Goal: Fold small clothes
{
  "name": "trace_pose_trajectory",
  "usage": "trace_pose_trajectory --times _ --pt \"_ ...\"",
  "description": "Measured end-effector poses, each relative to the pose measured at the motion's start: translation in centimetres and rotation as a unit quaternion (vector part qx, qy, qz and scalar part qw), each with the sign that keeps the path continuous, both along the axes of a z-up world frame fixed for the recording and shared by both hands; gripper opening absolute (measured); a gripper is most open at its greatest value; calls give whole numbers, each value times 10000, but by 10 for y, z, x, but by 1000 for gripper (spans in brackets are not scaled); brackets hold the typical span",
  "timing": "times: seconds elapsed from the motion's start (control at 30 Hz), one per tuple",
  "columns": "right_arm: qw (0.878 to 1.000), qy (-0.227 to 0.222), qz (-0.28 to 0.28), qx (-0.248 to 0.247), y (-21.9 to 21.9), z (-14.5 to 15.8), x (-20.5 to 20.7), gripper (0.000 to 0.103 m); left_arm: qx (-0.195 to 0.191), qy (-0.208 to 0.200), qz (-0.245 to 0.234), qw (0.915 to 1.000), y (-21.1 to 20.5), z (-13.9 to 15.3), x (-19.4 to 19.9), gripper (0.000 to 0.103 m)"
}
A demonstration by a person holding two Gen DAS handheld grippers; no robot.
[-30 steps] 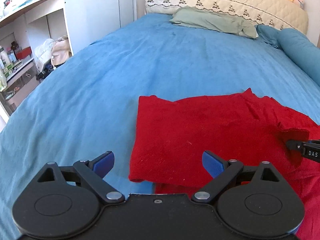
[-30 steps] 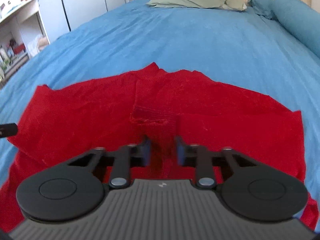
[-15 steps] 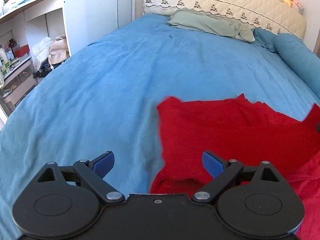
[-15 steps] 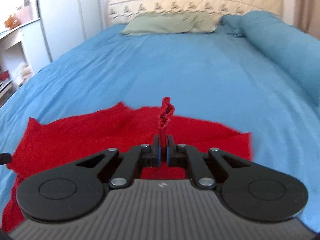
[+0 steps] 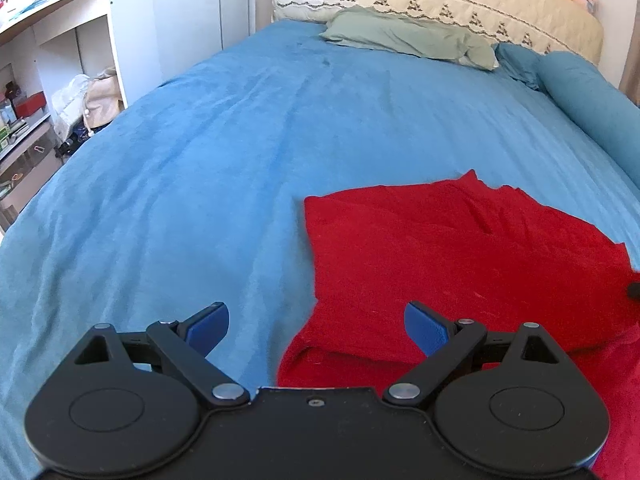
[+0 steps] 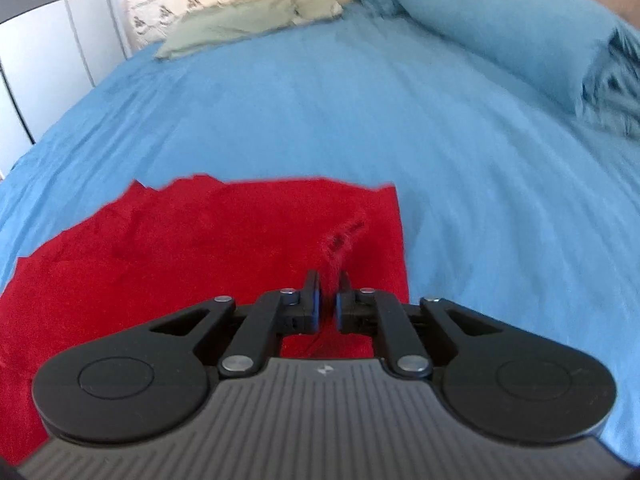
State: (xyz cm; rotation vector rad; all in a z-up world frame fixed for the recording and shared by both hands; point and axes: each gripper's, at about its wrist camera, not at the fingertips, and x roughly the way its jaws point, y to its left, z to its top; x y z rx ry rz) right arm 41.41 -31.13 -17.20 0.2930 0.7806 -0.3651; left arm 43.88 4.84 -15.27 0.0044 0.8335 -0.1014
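Your left gripper (image 5: 316, 326) hung with its blue-padded fingers (image 5: 424, 330) spread wide, holding nothing. The red garment (image 5: 452, 264) lay flat on the blue bedspread (image 5: 200, 168), its left edge running up between your two fingers, so most of the cloth sat ahead and to the right of the tool. A folded layer covered the lower one near the right finger. Your right gripper (image 6: 329, 298) had its jaws nearly together, pinching a raised ridge of the red garment (image 6: 200, 248) near the cloth's right edge. The rest spread to the left. A green pillow (image 5: 408, 38) lay by the headboard, well apart.
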Motion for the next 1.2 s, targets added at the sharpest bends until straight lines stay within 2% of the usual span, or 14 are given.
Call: trace_pose_trajectory --times 0.03,0.1,0.13,0.2,0.23,0.33,0.43,0.5,0.6,0.7,0.8,0.9,1.03,1.2 --pt "10000 37 -36 23 0 -2 -2 32 -13 -4 -20 10000 -2 1 0 97" --pt "9998 123 -134 2 -3 -3 -6 60 -53 -14 -81 10000 -7 2 1 97" --pt "9998 115 -172 -67 -2 -2 -12 68 -87 -18 -123 9999 -10 3 3 97" --pt "9993 -51 -154 -349 3 10 -21 96 -168 -33 -246 9996 -19 3 7 97" --pt "9987 -194 -55 -477 9 15 -25 103 -202 -37 -326 9993 -24 2 10 97" --pt "9956 -502 463 -648 28 21 -28 103 -194 15 -577 9981 -45 -7 23 97" --pt "9929 -330 972 -599 44 7 -16 103 -212 9 -714 9972 -62 -19 35 97" --pt "9921 -218 1070 -622 48 -8 -11 103 -138 118 -731 9972 -70 -30 45 97" --pt "9935 187 916 -643 43 -32 -2 103 -69 315 -664 9973 -75 -49 55 97" --pt "9953 -10 887 -379 32 -44 -5 103 10 208 -726 9971 -77 -57 55 98" --pt "9927 -4 1078 -538 35 -48 -6 103 149 165 -839 9962 -80 -59 54 101" --pt "9934 -37 1097 -330 29 -48 -8 103 103 189 -796 9966 -81 -58 56 101" --pt "9930 18 1133 -345 28 -45 -4 103 121 234 -786 9966 -82 -55 56 101" --pt "9903 308 1301 -375 27 -31 4 103 83 240 -690 9973 -76 -30 51 101"
